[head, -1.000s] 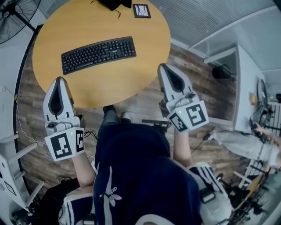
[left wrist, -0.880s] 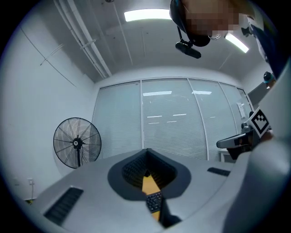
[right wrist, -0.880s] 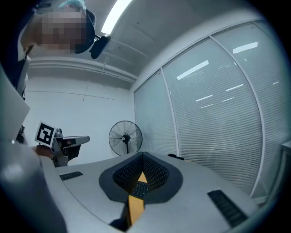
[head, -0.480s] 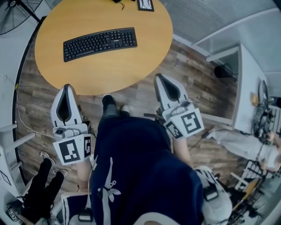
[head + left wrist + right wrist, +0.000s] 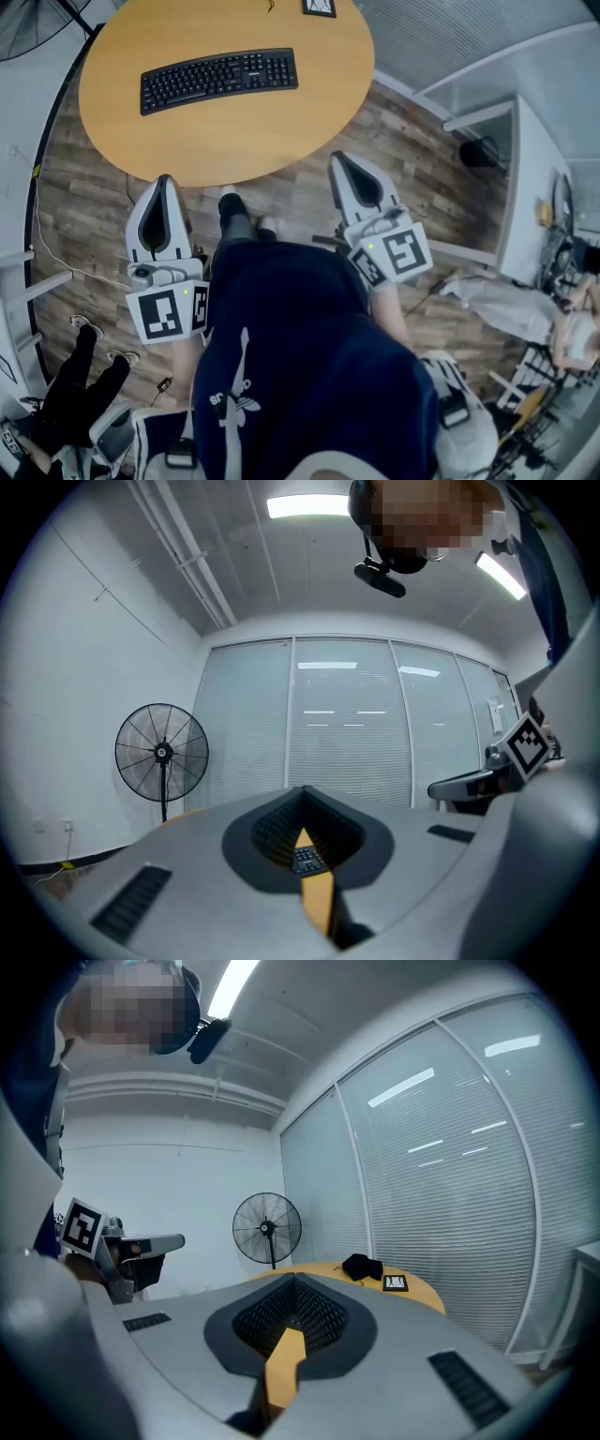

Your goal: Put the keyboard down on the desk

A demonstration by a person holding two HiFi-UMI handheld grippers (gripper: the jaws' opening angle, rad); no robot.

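The black keyboard (image 5: 219, 80) lies flat on the round wooden table (image 5: 281, 131), with nothing touching it. Both grippers hang over the wooden floor, short of the table's near edge and close to the person's body. My left gripper (image 5: 166, 180) is shut and holds nothing. My right gripper (image 5: 338, 157) is likewise shut and empty. In the left gripper view the closed jaws of the left gripper (image 5: 302, 791) leave a thin slit that shows a bit of the keyboard (image 5: 306, 859). In the right gripper view the right gripper (image 5: 293, 1280) points at the table (image 5: 422, 1290).
A square marker card (image 5: 319, 6) and a black object (image 5: 361, 1266) lie at the table's far side. A standing fan (image 5: 28, 28) is at the far left. A white desk (image 5: 530, 178) and another person (image 5: 525, 309) are to the right. Dark legs (image 5: 84, 394) show at bottom left.
Both grippers have drawn back from the table toward the body. The left one, earlier over the table's edge, is now over the floor. The keyboard has not moved on the table.
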